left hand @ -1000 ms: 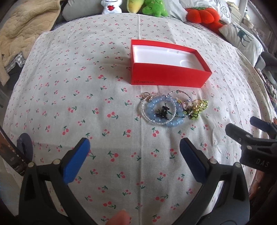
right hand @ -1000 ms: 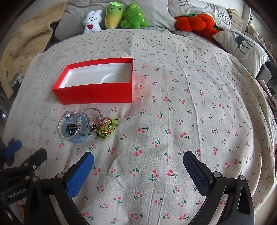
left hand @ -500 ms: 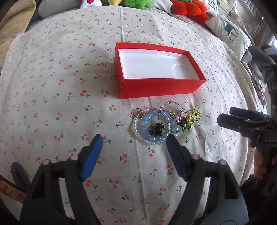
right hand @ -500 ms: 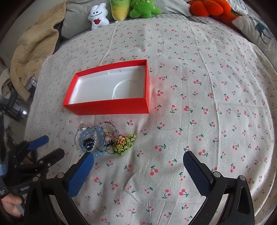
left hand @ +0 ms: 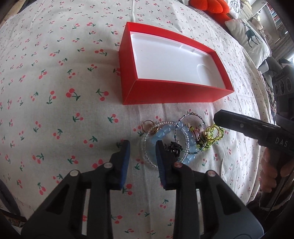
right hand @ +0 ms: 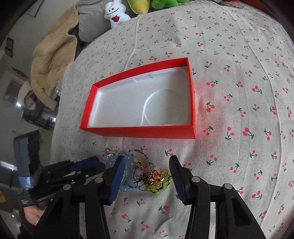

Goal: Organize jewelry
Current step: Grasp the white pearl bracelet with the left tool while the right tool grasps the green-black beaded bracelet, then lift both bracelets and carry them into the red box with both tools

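Observation:
A tangled pile of jewelry lies on the cherry-print cloth in front of an open red box (left hand: 170, 92) with a white lining. The pile holds a blue bead bracelet (left hand: 185, 134), a clear bead ring (left hand: 147, 139) and a yellow-green beaded piece (left hand: 214, 133). My left gripper (left hand: 142, 147) is open and low, its jaws astride the left edge of the pile. My right gripper (right hand: 147, 169) is open, its jaws either side of the pile's yellow-green piece (right hand: 159, 185) and gold charm (right hand: 155, 177). The box (right hand: 139, 131) is empty.
Plush toys (right hand: 115, 14) and a beige blanket (right hand: 53, 53) lie at the far edge of the bed. A deer-print pillow (left hand: 251, 38) and an orange plush (left hand: 211, 7) sit at the far right. The right gripper's body (left hand: 257, 128) reaches in beside the pile.
Both grippers have moved forward and down onto the jewelry pile. The left jaws have narrowed around the pile's left edge. The right jaws have narrowed around its right part.

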The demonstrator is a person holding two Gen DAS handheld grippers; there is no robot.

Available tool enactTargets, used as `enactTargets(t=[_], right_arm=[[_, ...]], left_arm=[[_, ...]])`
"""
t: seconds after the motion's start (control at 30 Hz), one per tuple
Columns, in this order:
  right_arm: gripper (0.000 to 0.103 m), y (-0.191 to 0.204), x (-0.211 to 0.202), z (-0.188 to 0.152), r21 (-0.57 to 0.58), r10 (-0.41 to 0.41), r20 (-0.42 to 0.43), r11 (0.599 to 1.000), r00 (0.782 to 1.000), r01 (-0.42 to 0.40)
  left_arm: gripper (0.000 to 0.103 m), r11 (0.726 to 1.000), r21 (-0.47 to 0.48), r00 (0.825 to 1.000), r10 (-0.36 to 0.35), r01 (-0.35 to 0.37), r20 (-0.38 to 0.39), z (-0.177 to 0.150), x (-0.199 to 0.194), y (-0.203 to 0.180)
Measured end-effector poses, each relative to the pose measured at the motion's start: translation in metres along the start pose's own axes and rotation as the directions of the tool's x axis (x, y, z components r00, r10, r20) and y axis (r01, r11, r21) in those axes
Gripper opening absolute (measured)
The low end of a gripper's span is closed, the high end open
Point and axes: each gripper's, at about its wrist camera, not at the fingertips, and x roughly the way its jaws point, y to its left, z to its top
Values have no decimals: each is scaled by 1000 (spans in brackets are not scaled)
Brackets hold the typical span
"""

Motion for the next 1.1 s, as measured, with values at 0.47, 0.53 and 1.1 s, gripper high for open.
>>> enactTargets(t=[0.47,0.53,1.1], right_arm=[[7,12,35,5,-56,-46,-52,997,998,43],[6,13,32,4,-59,-52,-41,997,998,49],[3,30,-34,-4,-96,-86,132,990,988,99]], left_arm=[[5,1000,2,999,31,-31,9,6,8,-4],[5,999,5,999,33,-33,20,5,5,-5],[5,997,80,980,-5,-11,197,5,-55,-30]])
